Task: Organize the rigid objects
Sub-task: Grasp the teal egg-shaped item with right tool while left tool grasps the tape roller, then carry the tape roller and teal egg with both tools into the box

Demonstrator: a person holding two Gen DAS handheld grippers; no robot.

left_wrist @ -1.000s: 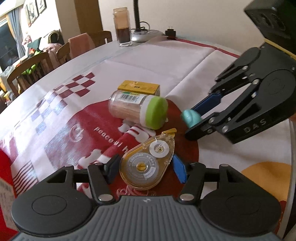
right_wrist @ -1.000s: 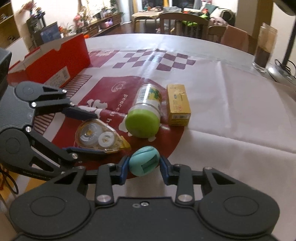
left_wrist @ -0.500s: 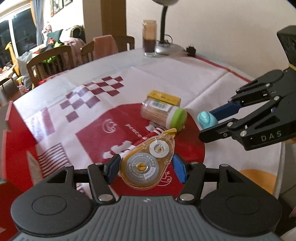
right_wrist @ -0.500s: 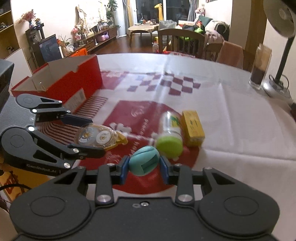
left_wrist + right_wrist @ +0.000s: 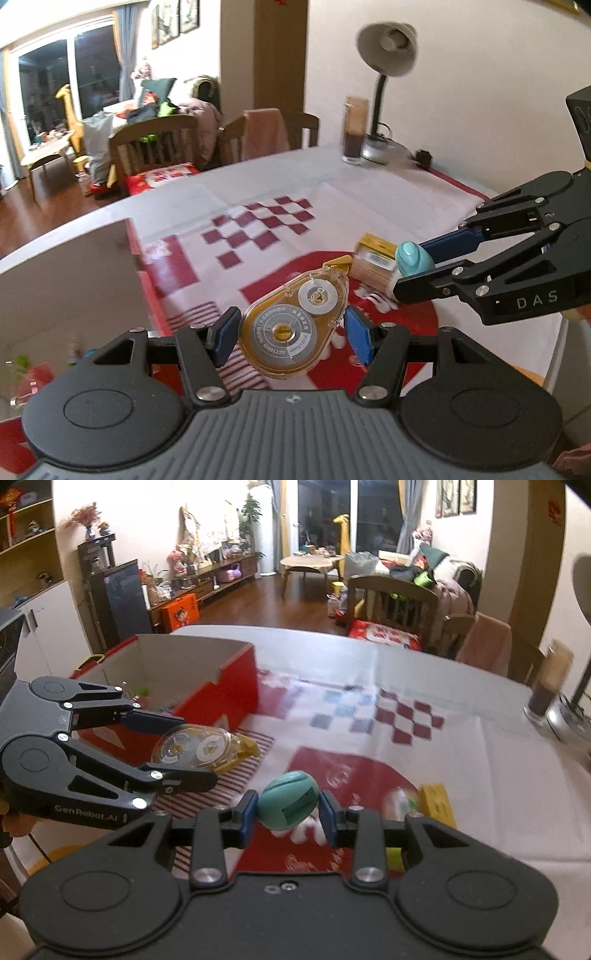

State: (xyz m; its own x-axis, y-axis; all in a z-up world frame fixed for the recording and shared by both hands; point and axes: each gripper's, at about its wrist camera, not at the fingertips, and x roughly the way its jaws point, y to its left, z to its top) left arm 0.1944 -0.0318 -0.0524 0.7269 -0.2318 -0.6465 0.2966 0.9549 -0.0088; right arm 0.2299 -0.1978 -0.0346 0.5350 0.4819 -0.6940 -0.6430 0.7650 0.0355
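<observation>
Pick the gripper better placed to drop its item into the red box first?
Left, probably. Left gripper holds the correction tape right beside the red box; right gripper with the teal egg-shaped item sits farther off.

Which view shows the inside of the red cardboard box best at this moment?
The right wrist view: the red cardboard box stands open at left, its pale inner walls and some small items on its floor visible past the left gripper holding the tape dispenser. The left wrist view shows only a blurred pale wall, nothing inside.
</observation>
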